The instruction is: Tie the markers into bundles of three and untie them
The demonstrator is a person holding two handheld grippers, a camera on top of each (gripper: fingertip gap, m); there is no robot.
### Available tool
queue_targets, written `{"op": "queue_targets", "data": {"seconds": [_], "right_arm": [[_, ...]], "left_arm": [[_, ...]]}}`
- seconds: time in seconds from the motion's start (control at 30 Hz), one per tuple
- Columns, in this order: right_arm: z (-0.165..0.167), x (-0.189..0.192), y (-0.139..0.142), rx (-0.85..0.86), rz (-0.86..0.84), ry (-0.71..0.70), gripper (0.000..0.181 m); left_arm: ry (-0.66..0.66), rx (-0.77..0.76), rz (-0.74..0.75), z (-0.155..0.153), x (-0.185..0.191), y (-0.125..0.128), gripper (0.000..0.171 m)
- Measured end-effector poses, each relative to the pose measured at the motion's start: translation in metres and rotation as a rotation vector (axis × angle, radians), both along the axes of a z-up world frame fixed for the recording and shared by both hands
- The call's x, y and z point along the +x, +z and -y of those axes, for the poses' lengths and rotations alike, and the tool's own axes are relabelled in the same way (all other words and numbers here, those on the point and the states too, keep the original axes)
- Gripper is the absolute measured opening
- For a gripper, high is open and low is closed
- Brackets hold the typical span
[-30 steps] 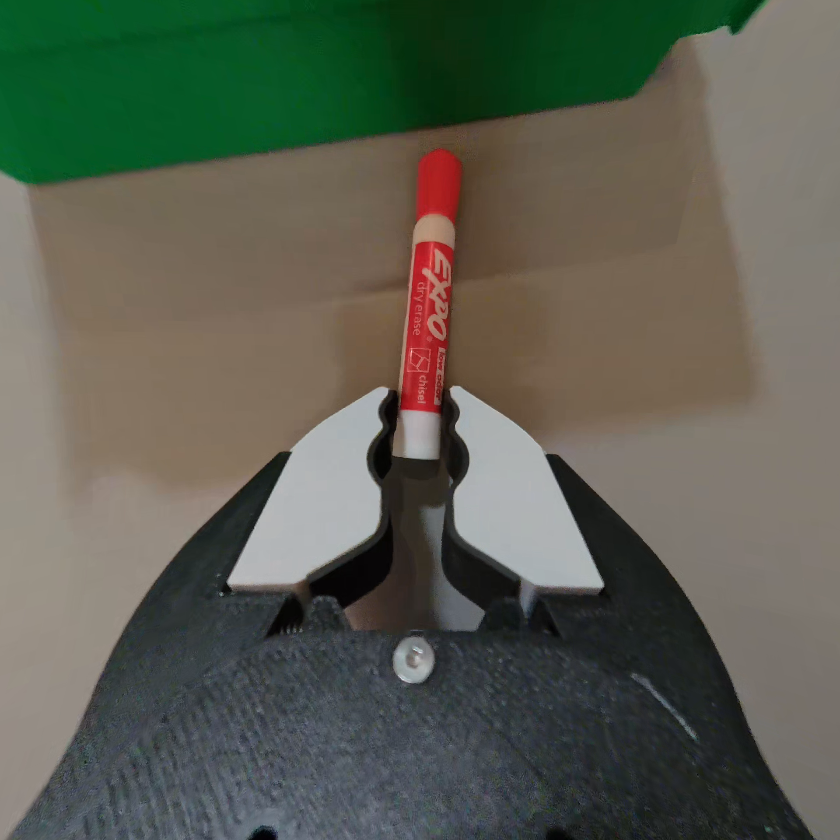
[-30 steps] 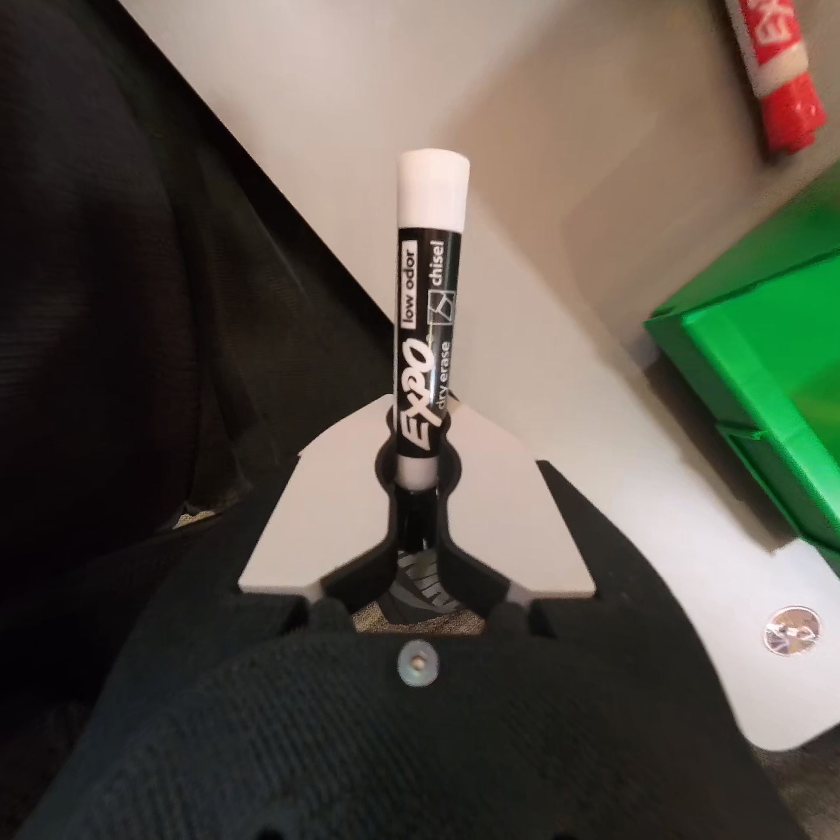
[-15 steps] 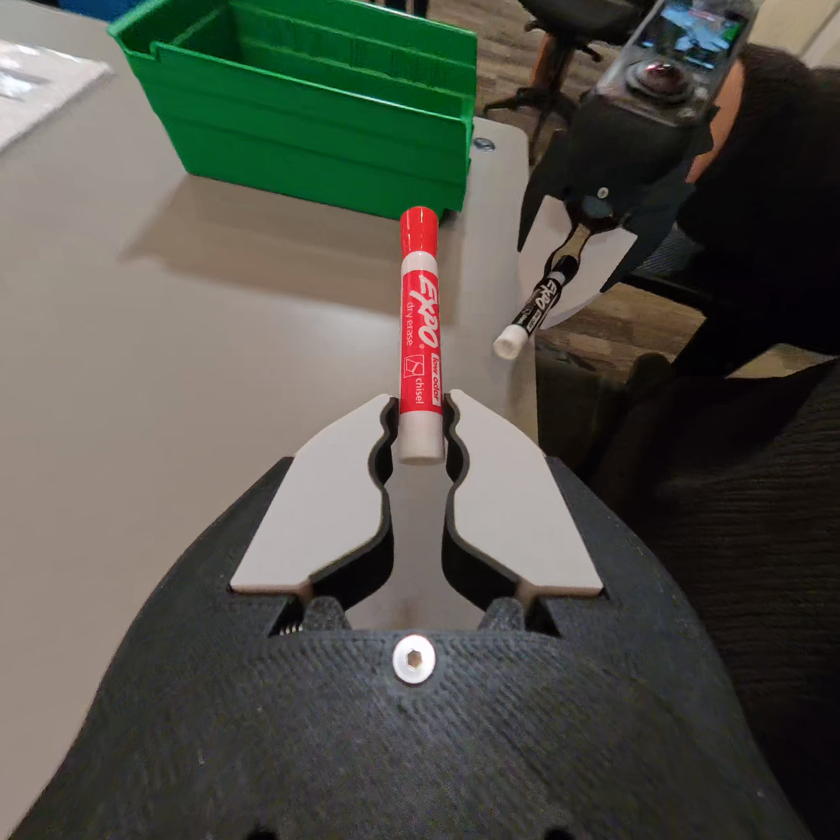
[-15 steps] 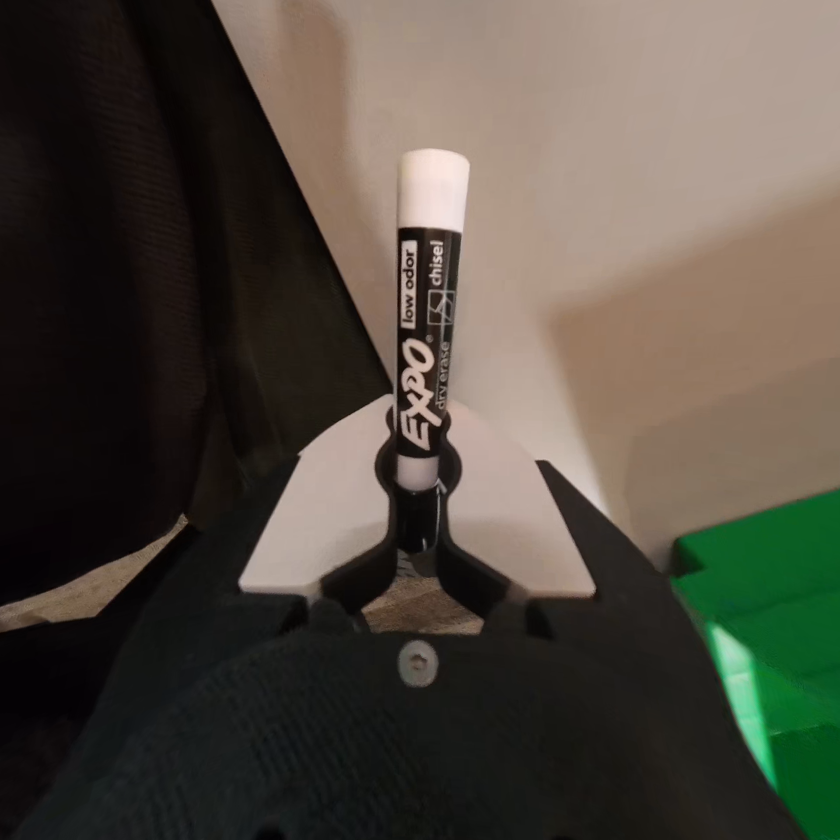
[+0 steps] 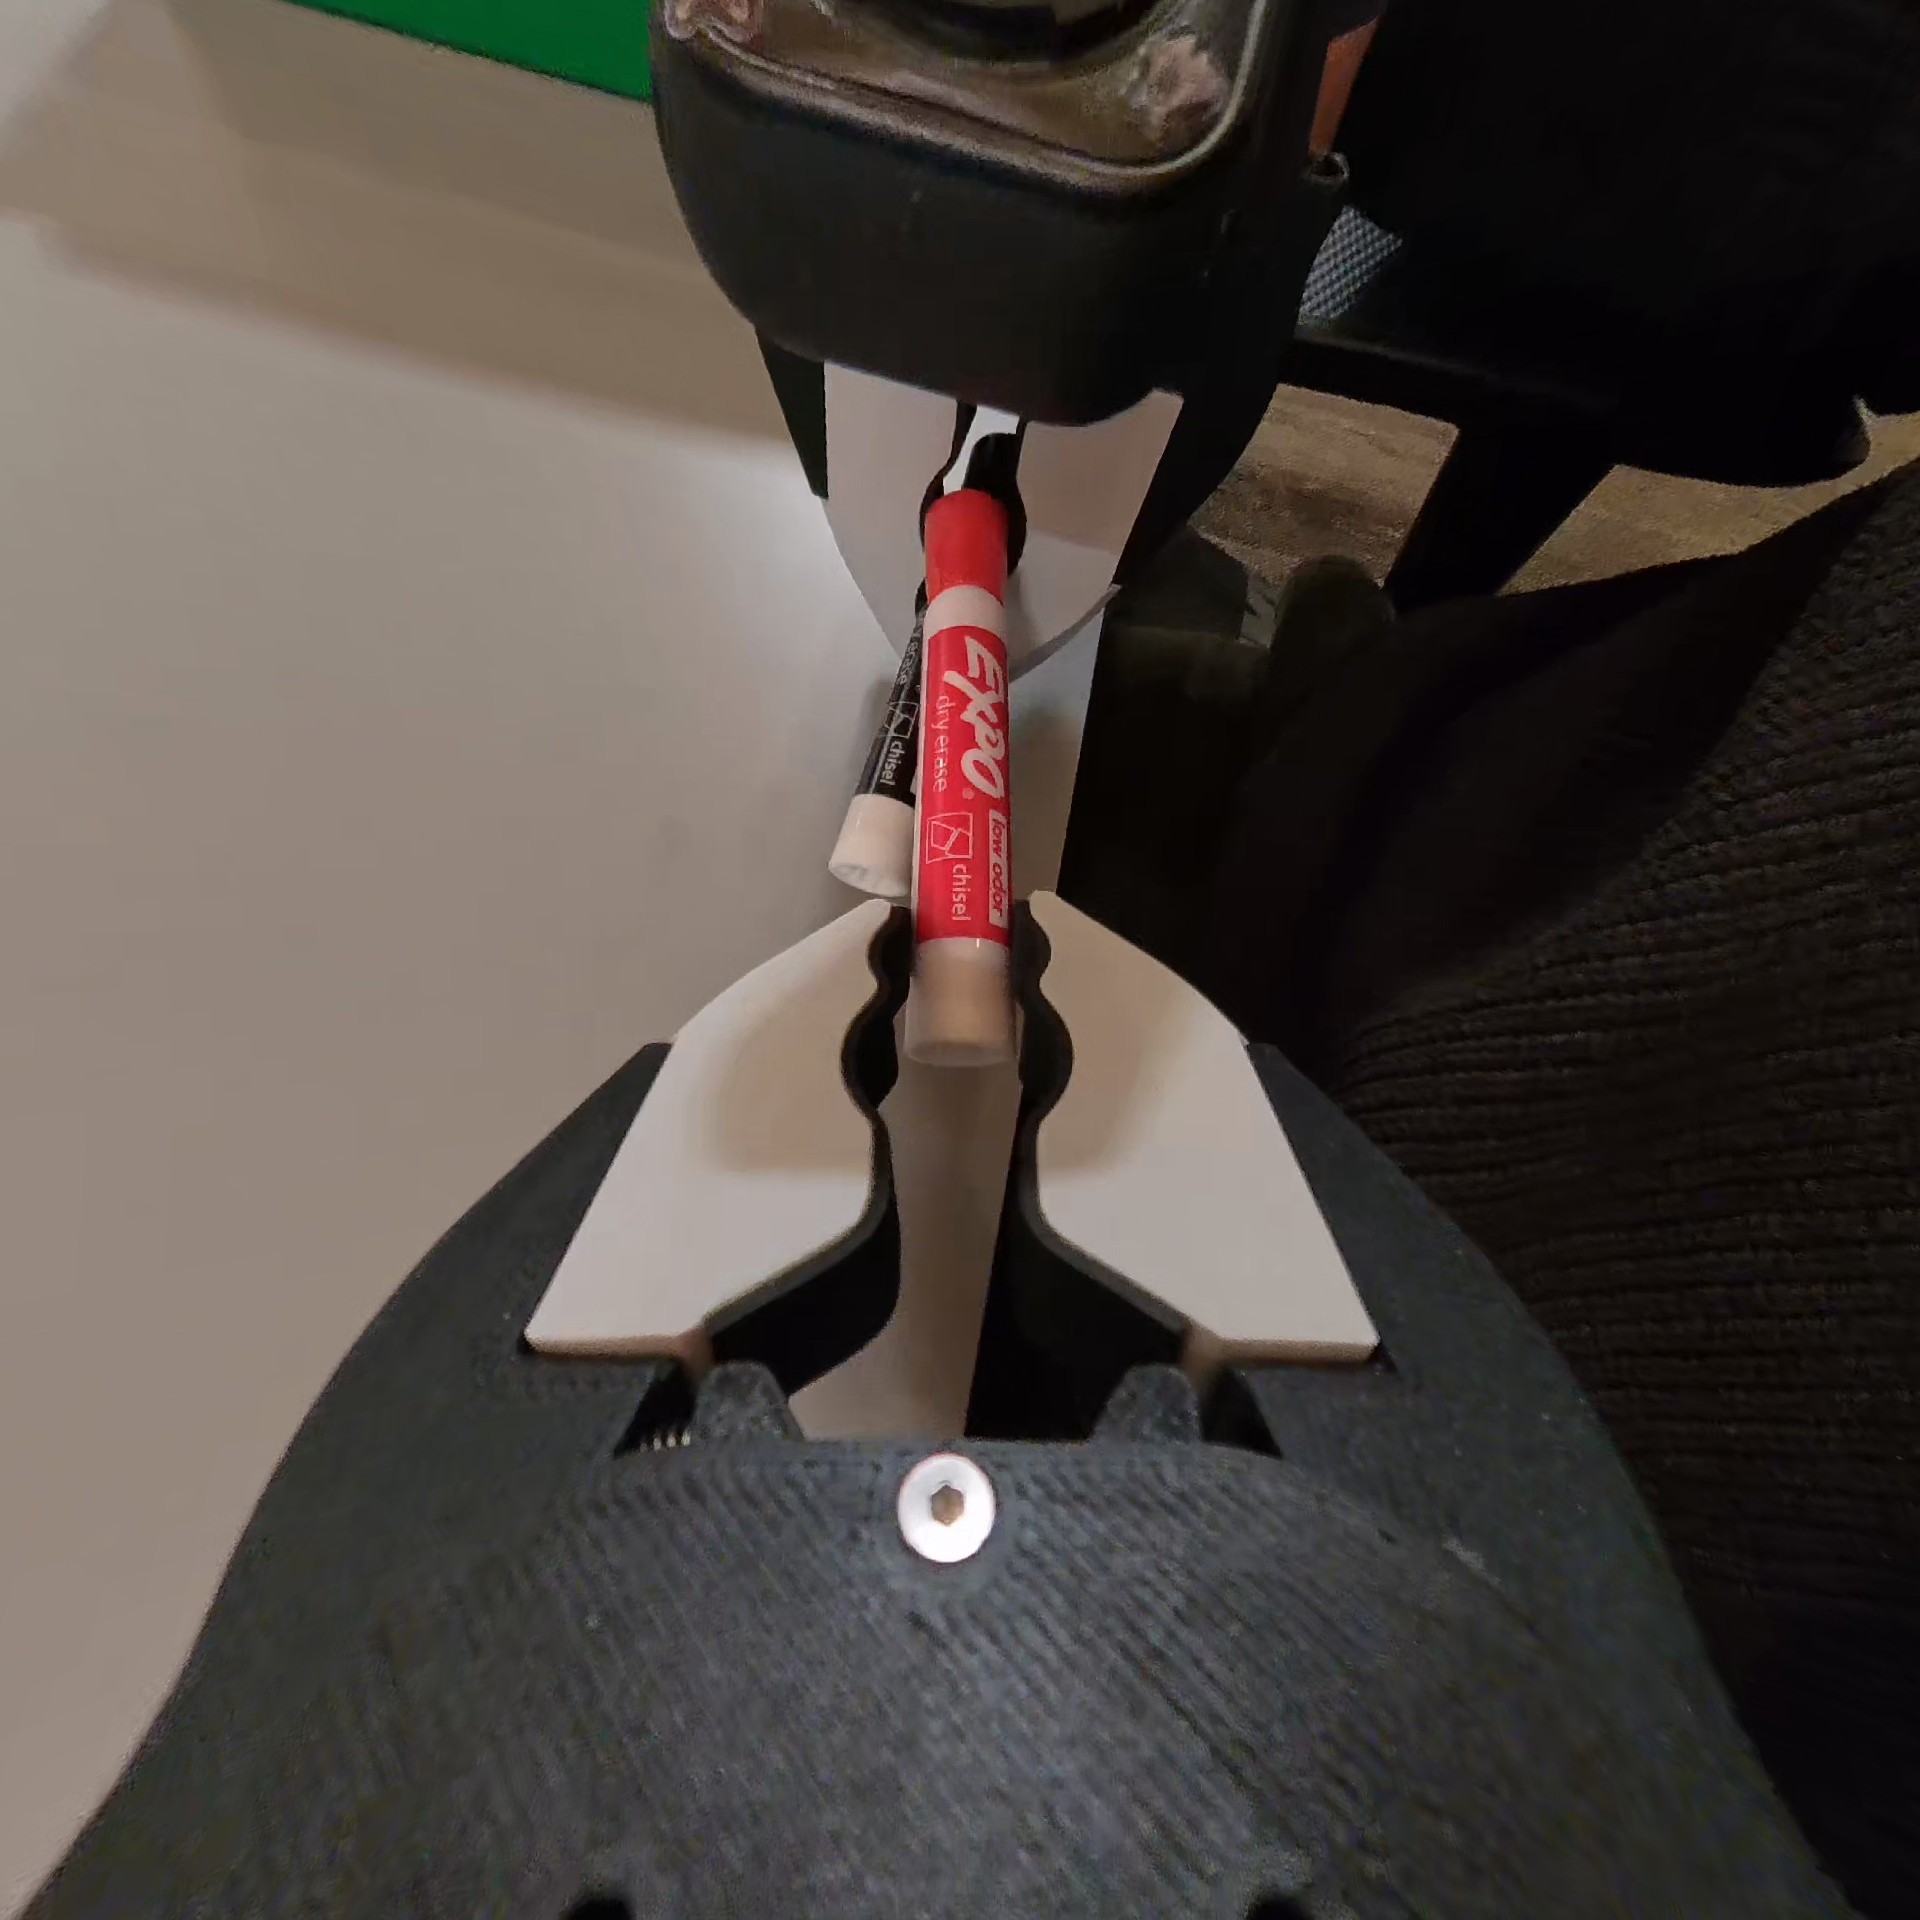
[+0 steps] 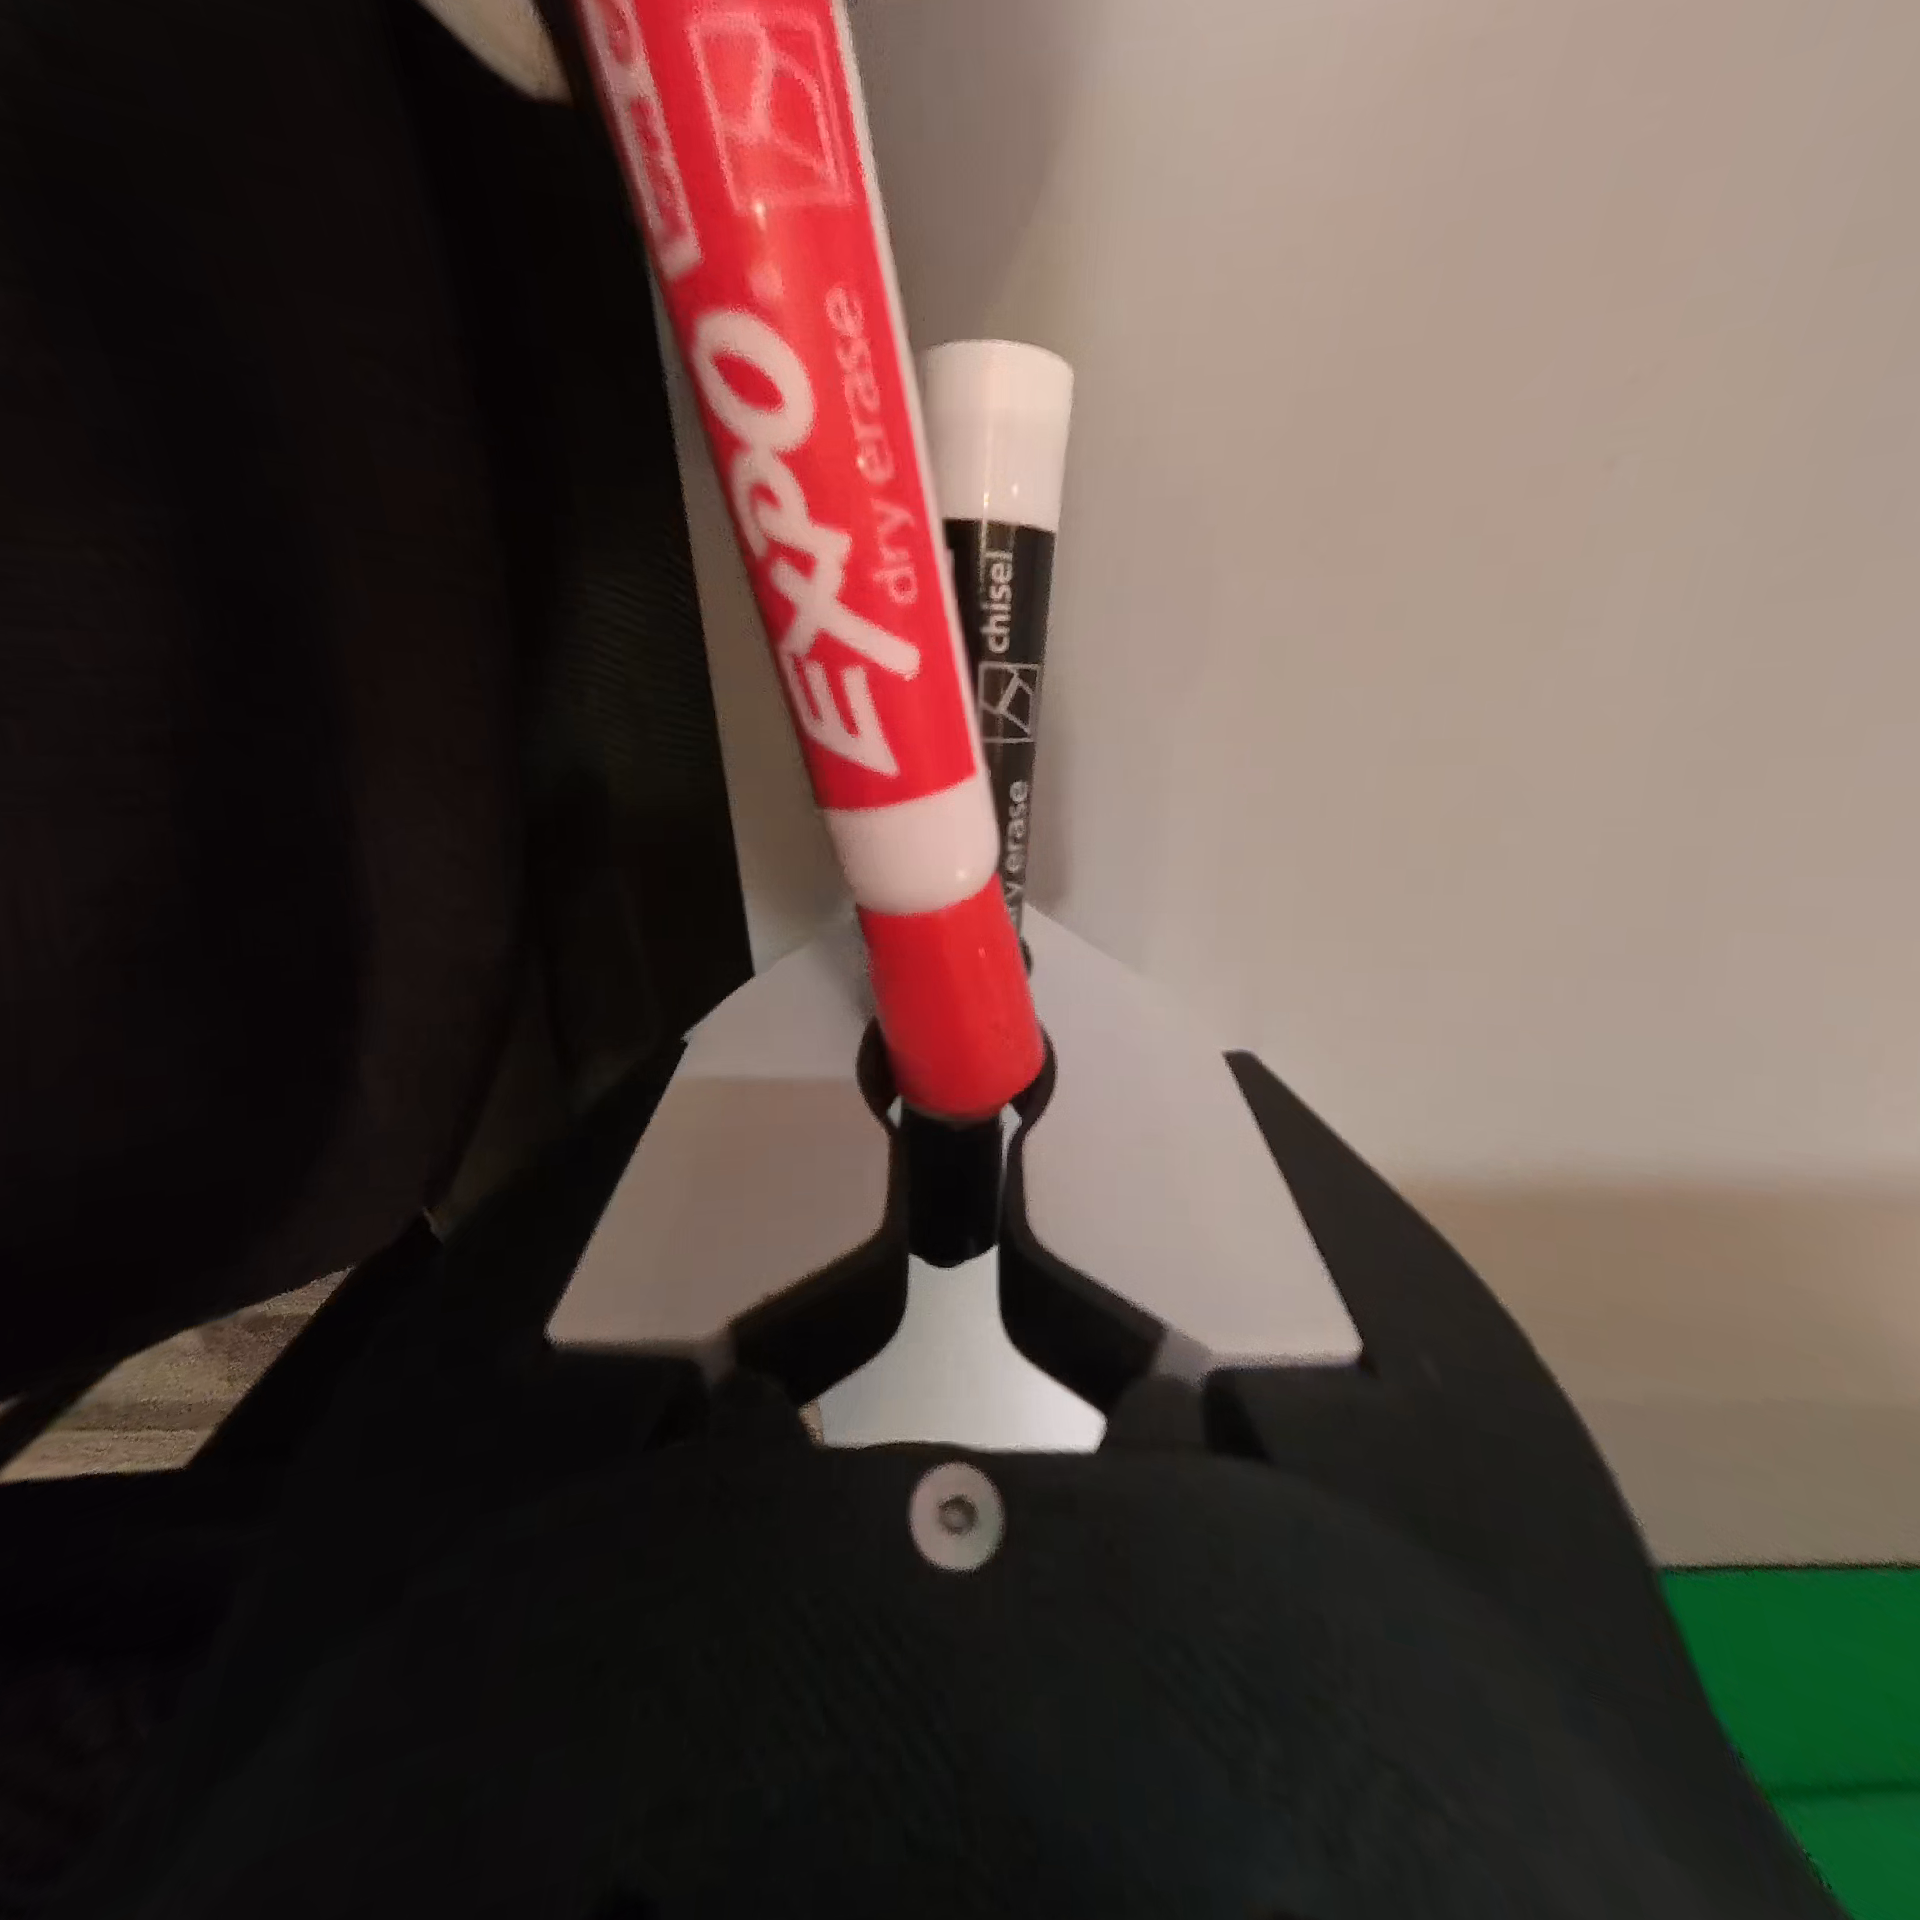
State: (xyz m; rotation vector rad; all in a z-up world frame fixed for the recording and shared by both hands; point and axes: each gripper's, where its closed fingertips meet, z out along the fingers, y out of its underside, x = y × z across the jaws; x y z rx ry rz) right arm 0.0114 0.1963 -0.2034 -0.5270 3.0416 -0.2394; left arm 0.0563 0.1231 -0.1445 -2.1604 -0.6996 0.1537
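My left gripper (image 5: 961, 920) is shut on the white end of a red marker (image 5: 961, 748), which points forward with its red cap at the far end. My right gripper (image 6: 951, 961) is shut on a black marker (image 6: 1003, 582) whose white end points forward. The two grippers face each other closely over the table edge. The markers lie side by side, overlapping lengthwise. In the right wrist view the red marker (image 6: 821, 520) comes in from the top, and its cap lies over my right gripper's jaws. In the left wrist view the black marker (image 5: 888, 769) shows just left of the red one, below the right gripper's black housing (image 5: 987, 260).
The grey table (image 5: 364, 727) lies to the left in the left wrist view and fills the right of the right wrist view (image 6: 1455, 623). A green bin shows as a sliver (image 5: 468, 42) and at a lower corner (image 6: 1787, 1704). A person's black clothing (image 5: 1610, 935) is beside the table edge. The gap from one gripper's tips to the other's is roughly 11 cm.
My left gripper has swung from the green bin toward my right gripper. The two have closed in until the markers overlap and the red cap reaches the right gripper's jaws.
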Motion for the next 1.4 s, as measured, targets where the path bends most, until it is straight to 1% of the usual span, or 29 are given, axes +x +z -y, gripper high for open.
{"op": "queue_targets", "data": {"seconds": [0.13,0.2,0.33,0.47,0.63,0.7,0.73,0.8,0.87,0.9,0.97,1.0,1.07,1.17,1.23,1.3,1.4], "right_arm": [[0.002,0.000,-0.003,0.062,-0.061,0.052,0.014],[0.004,0.005,-0.003,0.075,-0.053,0.074,0.015],[0.013,0.023,0.006,0.048,-0.012,0.118,0.015],[0.024,0.038,0.018,0.001,0.025,0.149,0.015],[0.028,0.036,0.021,-0.008,0.029,0.128,0.015],[0.028,0.034,0.021,-0.008,0.042,0.110,0.014],[0.027,0.033,0.021,-0.008,0.047,0.103,0.014],[0.024,0.029,0.020,-0.005,0.048,0.081,0.014],[0.021,0.024,0.021,-0.003,0.050,0.055,0.015],[0.021,0.022,0.022,-0.008,0.054,0.044,0.014],[0.020,0.019,0.024,-0.018,0.065,0.028,0.015],[0.019,0.019,0.024,-0.023,0.069,0.024,0.014],[0.017,0.017,0.025,-0.027,0.073,0.014,0.014],[0.014,0.017,0.024,-0.023,0.078,0.005,0.014],[0.013,0.019,0.023,-0.018,0.079,0.009,0.014],[0.014,0.021,0.023,-0.016,0.077,0.016,0.014],[0.013,0.020,0.024,-0.014,0.067,0.011,0.014]], "left_arm": [[0.016,0.007,0.001,0.002,0.007,0.001,0.019],[0.007,0.030,-0.004,0.002,0.010,0.004,0.019],[-0.013,0.083,-0.002,0.000,0.015,0.012,0.019],[-0.027,0.096,-0.008,-0.005,0.016,0.013,0.019],[-0.023,0.120,-0.030,-0.010,0.010,0.012,0.020],[0.005,0.129,-0.051,-0.009,0.004,0.011,0.021],[0.018,0.135,-0.062,-0.009,0.001,0.011,0.027],[0.028,0.134,-0.070,-0.008,-0.002,0.009,0.055],[0.038,0.116,-0.073,-0.005,-0.006,0.004,0.067],[0.039,0.108,-0.069,-0.004,-0.006,0.001,0.069],[0.032,0.114,-0.056,-0.005,-0.007,-0.002,0.065],[0.020,0.124,-0.045,-0.007,-0.006,-0.002,0.059],[0.019,0.140,-0.042,-0.008,-0.007,-0.002,0.056],[0.034,0.195,-0.084,-0.010,-0.011,0.008,0.046],[0.040,0.234,-0.082,-0.012,-0.012,0.013,0.040],[0.061,0.214,-0.071,-0.010,-0.014,0.009,0.032],[0.057,0.193,-0.079,-0.010,-0.013,0.007,0.024]]}}
